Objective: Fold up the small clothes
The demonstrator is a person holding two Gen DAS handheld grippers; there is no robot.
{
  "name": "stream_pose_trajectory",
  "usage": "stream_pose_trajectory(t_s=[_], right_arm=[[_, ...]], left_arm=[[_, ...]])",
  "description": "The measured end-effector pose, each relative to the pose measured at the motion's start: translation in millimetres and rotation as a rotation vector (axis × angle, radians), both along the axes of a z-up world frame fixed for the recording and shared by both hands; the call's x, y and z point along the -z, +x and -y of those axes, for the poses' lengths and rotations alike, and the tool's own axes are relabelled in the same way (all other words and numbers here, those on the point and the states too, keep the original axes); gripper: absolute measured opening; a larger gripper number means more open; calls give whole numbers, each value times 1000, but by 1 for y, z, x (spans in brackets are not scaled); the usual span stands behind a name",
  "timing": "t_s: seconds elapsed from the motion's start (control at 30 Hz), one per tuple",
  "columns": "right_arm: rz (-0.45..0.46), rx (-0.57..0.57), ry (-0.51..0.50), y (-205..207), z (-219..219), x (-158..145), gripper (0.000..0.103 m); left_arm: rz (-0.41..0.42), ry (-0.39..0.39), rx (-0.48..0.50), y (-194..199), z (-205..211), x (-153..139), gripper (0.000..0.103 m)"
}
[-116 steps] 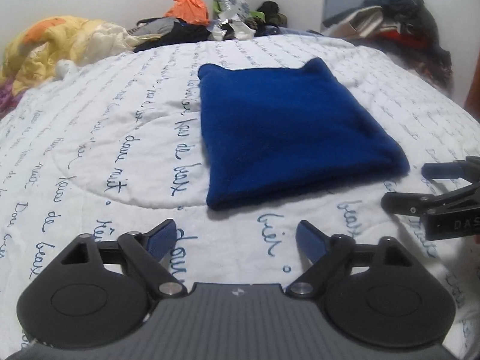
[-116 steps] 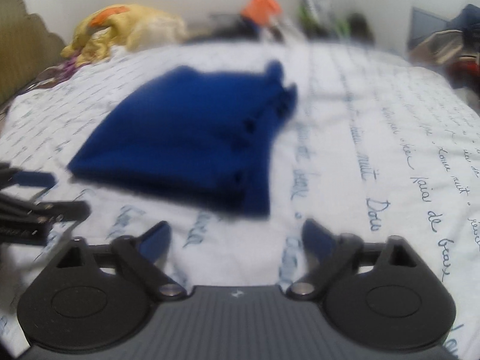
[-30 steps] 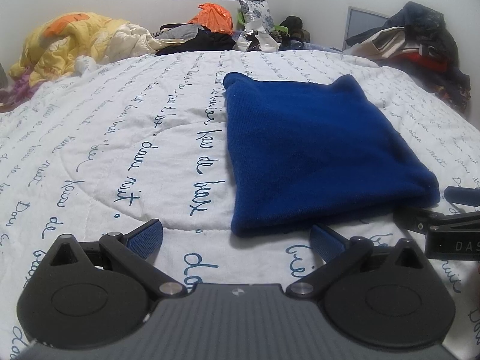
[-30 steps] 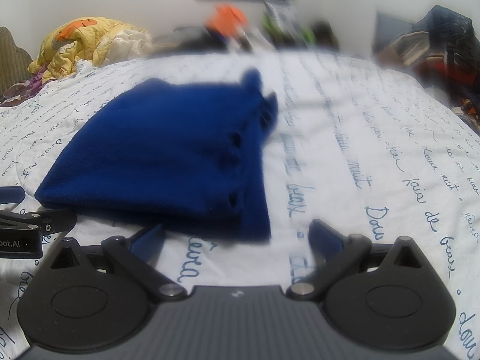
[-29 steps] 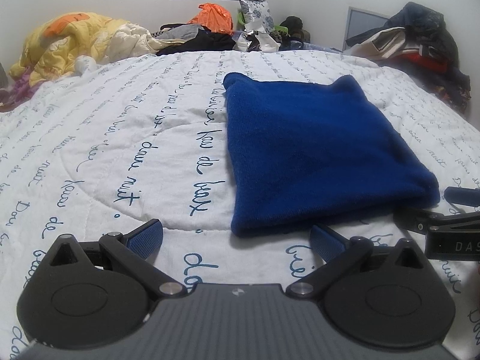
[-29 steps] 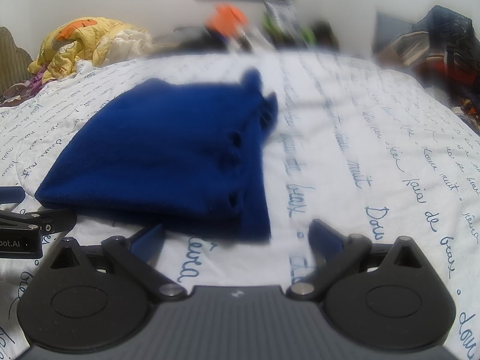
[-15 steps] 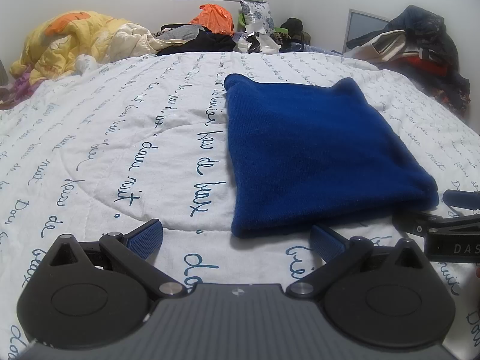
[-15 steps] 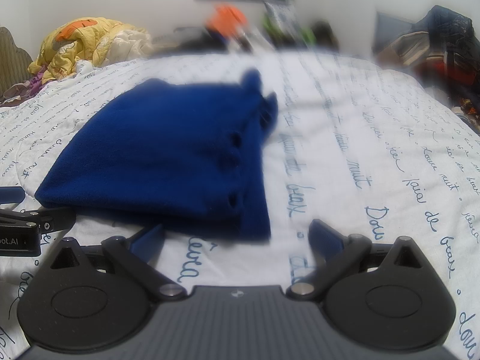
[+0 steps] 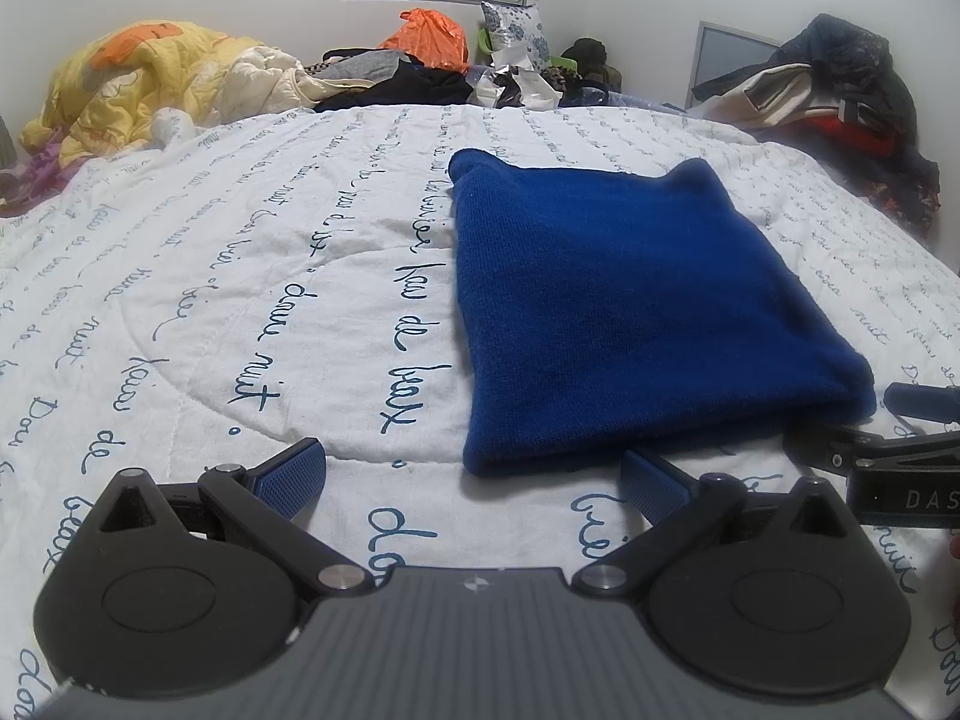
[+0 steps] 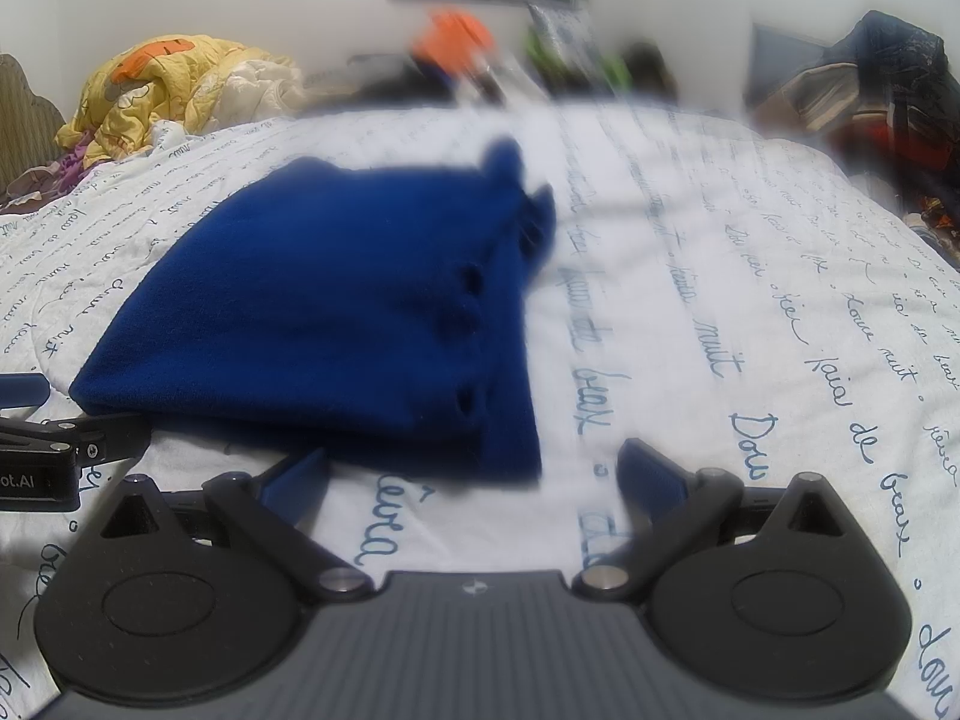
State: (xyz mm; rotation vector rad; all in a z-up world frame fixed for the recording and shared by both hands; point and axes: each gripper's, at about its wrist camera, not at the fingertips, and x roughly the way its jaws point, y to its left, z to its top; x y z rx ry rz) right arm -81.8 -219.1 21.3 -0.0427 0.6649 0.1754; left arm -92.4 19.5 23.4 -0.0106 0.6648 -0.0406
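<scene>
A blue fleece garment point(image 9: 630, 306) lies folded into a thick rectangle on the white quilt; it also shows in the right wrist view point(image 10: 360, 312). My left gripper point(image 9: 471, 477) is open and empty, low over the quilt just before the garment's near left corner. My right gripper point(image 10: 471, 471) is open and empty, just before the garment's near right corner. The right gripper also shows at the right edge of the left wrist view point(image 9: 900, 438). The left gripper shows at the left edge of the right wrist view point(image 10: 54, 444).
The white quilt point(image 9: 210, 300) with blue script covers the bed. A yellow duvet point(image 9: 150, 90) is bunched at the far left. Bags and clothes point(image 9: 432, 54) lie along the far edge. A pile of dark clothes point(image 9: 840, 96) sits at the far right.
Over the last second almost nothing moved. Since 3.9 s ago both grippers have come closer to the garment's near edge, the left one shifting leftward.
</scene>
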Motion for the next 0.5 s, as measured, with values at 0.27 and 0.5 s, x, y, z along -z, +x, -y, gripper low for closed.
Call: stream_pose_trajectory(t_s=[0.27,0.5], right_arm=[[0,0,0,0,0,0,103],[0,0,0,0,0,0,103]], left_arm=[[1,-2,0,0,-1,0,103],[1,-4,-1,0,-1,0,103]])
